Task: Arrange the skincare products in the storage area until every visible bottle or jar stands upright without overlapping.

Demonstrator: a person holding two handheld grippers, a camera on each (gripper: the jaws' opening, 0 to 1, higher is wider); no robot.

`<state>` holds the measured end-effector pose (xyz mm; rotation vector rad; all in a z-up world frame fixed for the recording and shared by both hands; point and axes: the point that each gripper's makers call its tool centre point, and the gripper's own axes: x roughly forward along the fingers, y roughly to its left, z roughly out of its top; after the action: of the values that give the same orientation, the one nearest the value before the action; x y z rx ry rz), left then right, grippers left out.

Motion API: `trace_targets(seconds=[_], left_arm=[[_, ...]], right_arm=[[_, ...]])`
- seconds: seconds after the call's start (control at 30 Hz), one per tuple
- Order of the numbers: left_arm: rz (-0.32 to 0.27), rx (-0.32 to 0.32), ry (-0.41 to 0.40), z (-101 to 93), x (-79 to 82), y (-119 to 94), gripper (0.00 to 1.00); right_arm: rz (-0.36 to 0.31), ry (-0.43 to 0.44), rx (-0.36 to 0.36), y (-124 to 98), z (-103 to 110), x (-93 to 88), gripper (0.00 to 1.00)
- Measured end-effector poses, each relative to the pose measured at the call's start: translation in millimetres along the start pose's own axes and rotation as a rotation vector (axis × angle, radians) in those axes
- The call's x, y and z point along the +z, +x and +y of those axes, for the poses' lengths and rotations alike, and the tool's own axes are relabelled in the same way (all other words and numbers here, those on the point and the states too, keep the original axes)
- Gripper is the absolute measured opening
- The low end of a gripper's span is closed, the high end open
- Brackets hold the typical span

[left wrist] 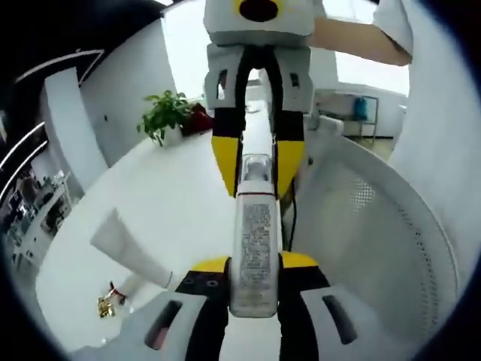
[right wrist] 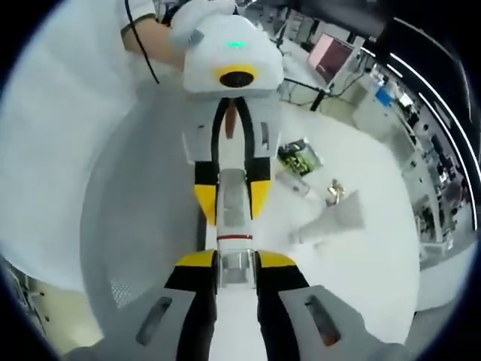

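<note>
Both grippers, left and right, clamp 1 bottle end to end over the table; tube lies left, white basket right.

Left hand-held gripper and right hand-held gripper face each other, jaws clamped.

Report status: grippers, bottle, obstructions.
Left gripper and right gripper both shut on clear bottle, held between them. White tube lying on table. Path clear.
</note>
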<state>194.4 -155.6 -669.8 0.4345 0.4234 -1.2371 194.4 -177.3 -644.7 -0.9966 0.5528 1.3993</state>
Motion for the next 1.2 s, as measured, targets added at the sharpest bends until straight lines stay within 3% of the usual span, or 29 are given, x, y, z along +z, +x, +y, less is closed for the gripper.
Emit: trace_targets(seconds=[0.17,0.33,0.4,0.43,0.47,0.5,0.57,0.6,0.63,0.7,0.73,0.83,0.93,0.97,1.1,1.2], left_arm=[[-0.065,0.003,-0.090,7.9,-1.3,-3.9,0.27],[-0.104,-0.002,-0.152,9.5,-3.0,-7.2,0.27],[-0.151,-0.006,-0.199,8.1,4.8,-7.1,0.27],[-0.158,0.001,-0.202,11.8,3.6,-8.7,0.06],[-0.167,0.105,-0.211,31.1,-1.0,-11.5,0.05],[-0.210,0.052,-0.242,24.8,2.8,-6.1,0.05],[-0.097,0.064,-0.118,27.0,-19.5,1.7,0.05],[0.034,0.091,-0.039,29.8,-39.3,9.2,0.05],[0.106,0.106,-0.006,29.4,-52.7,12.8,0.05],[0.124,0.182,-0.039,46.0,-67.9,2.7,0.05],[0.124,0.182,-0.096,47.5,-74.4,-5.4,0.05],[0.060,0.219,-0.228,66.4,-90.8,-38.9,0.05],[0.130,0.260,-0.228,79.7,-113.5,-53.9,0.05],[0.158,0.276,-0.193,76.3,-113.5,-54.8,0.06],[0.174,0.290,-0.258,76.2,-121.6,-57.6,0.25],[0.186,0.307,-0.267,76.9,-128.6,-57.1,0.28]], right_arm=[[-0.044,0.058,-0.043,-3.2,-6.2,0.6,0.24],[-0.167,0.170,-0.096,-15.6,-19.7,7.1,0.25],[-0.194,0.219,-0.125,-20.7,-26.3,3.7,0.29],[-0.209,0.233,-0.135,-22.4,-28.3,2.0,0.29],[-0.229,0.265,-0.140,-23.7,-27.9,-0.4,0.28],[-0.239,0.286,-0.141,-23.2,-27.1,-3.8,0.27],[-0.287,0.377,-0.148,-20.0,-26.0,-12.8,0.27],[-0.290,0.415,-0.157,-15.7,-27.8,-25.0,0.25],[-0.281,0.443,-0.169,-13.4,-27.6,-33.4,0.24],[-0.260,0.502,-0.194,-8.4,-24.5,-51.9,0.22],[-0.255,0.524,-0.199,-6.6,-21.9,-57.2,0.23],[-0.277,0.552,-0.201,-2.6,-16.0,-63.5,0.23],[-0.292,0.567,-0.196,0.8,-15.4,-59.6,0.25],[-0.289,0.568,-0.191,3.8,-16.3,-58.4,0.25],[-0.292,0.555,-0.174,11.8,-22.1,-51.6,0.26],[-0.293,0.543,-0.169,15.5,-23.8,-44.9,0.26]])
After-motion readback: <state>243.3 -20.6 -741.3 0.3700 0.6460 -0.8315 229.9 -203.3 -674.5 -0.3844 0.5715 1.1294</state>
